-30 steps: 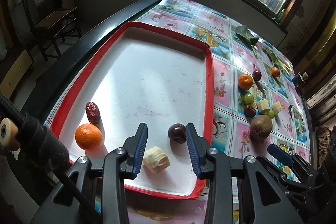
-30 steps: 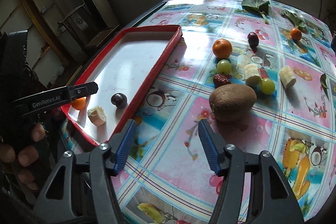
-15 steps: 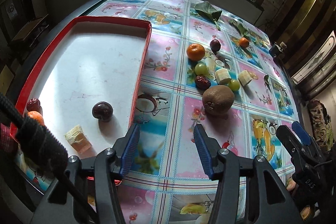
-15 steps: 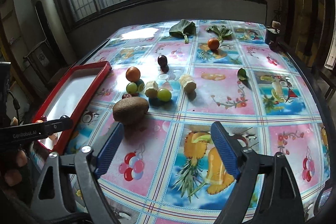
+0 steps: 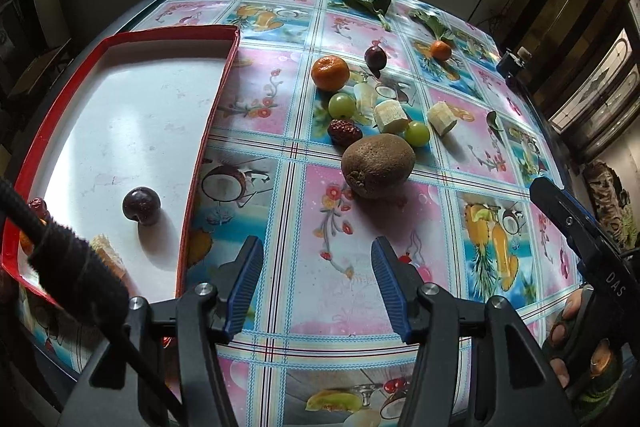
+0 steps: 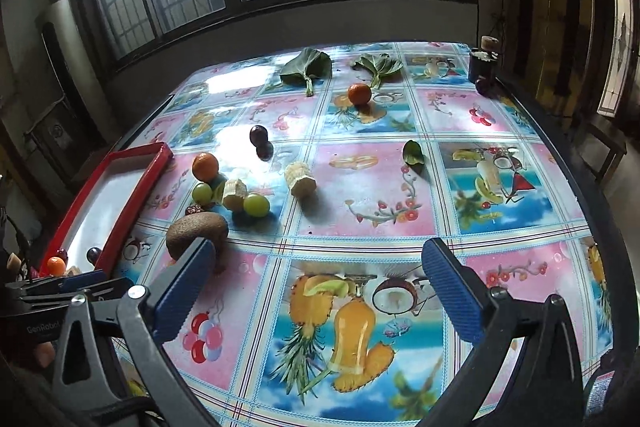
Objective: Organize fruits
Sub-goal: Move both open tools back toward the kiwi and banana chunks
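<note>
A red-rimmed white tray [image 5: 212, 99] [image 6: 140, 183] lies on the left of the table and holds a dark plum [image 5: 141, 205], a banana piece [image 5: 108, 255], a red date [image 5: 37, 205] and an orange, mostly hidden. Right of the tray sits a brown kiwi [image 5: 378, 165] [image 6: 197, 229] with a date [image 5: 344, 131], green grapes [image 5: 342, 105], banana pieces [image 5: 390, 115] and an orange [image 5: 330, 73] behind it. My left gripper [image 5: 316, 259] hangs over the cloth short of the kiwi, its jaws opening with nothing between them. My right gripper [image 6: 316, 259] is opening wide, with nothing between its jaws; its left finger overlaps the kiwi.
Farther back lie a dark plum [image 6: 259, 135], a small orange [image 6: 359, 93], green leaves [image 6: 306, 67] and a small leaf [image 6: 413, 153]. A dark cup [image 6: 483, 65] stands at the far right corner. A person's fingers [image 5: 568, 339] hold the right gripper's handle.
My left gripper has moved right, off the tray and over the cloth, and opened wider. My right gripper has swung right and up from the kiwi and opened wide.
</note>
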### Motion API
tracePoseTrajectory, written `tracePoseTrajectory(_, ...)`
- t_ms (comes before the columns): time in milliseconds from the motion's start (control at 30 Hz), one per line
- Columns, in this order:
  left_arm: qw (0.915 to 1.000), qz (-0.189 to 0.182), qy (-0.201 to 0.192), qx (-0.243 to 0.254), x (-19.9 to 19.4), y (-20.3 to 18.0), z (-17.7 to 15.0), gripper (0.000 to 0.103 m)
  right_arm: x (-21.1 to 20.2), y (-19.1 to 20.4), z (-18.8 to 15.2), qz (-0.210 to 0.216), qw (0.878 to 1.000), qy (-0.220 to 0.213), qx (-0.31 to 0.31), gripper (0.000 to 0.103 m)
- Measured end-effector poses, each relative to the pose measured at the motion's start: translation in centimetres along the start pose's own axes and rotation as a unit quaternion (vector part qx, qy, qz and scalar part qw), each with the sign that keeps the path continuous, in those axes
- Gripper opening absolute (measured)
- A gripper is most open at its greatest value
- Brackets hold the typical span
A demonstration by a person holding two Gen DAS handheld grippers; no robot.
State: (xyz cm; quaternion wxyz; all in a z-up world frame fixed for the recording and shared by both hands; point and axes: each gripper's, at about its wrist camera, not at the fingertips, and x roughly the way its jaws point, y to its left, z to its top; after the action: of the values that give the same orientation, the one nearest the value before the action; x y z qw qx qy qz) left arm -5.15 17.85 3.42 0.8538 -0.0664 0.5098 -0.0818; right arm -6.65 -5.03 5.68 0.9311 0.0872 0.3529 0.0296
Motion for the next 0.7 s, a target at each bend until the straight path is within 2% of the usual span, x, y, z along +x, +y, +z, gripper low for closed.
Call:
tracePoseTrajectory(400,0.9991,-0.035,0.016,0.020,2.3,-1.8,2.0,0.057,2.4,-1.2,-0.4,0.017,0.999,0.038,0.023,0.101)
tracePoseTrajectory(500,0.9986,-0.041,0.017,0.028,3.0,-2.3,2.7,0.058,3.1,-1.2,-0.2,0.026,0.998,0.044,0.021,0.094)
tracePoseTrajectory(567,0.9980,-0.047,0.018,0.037,3.6,-2.7,3.1,0.059,4.0,-1.0,0.1,0.029,0.998,0.054,0.014,0.080)
tracePoseTrajectory(633,0.9977,-0.050,0.023,0.040,4.3,-2.9,3.5,0.059,5.0,-0.8,0.5,0.035,0.997,0.065,0.010,0.073)
tracePoseTrajectory(700,0.9974,-0.053,0.026,0.041,4.8,-3.1,3.9,0.059,5.9,-0.6,1.1,0.035,0.997,0.071,0.006,0.071)
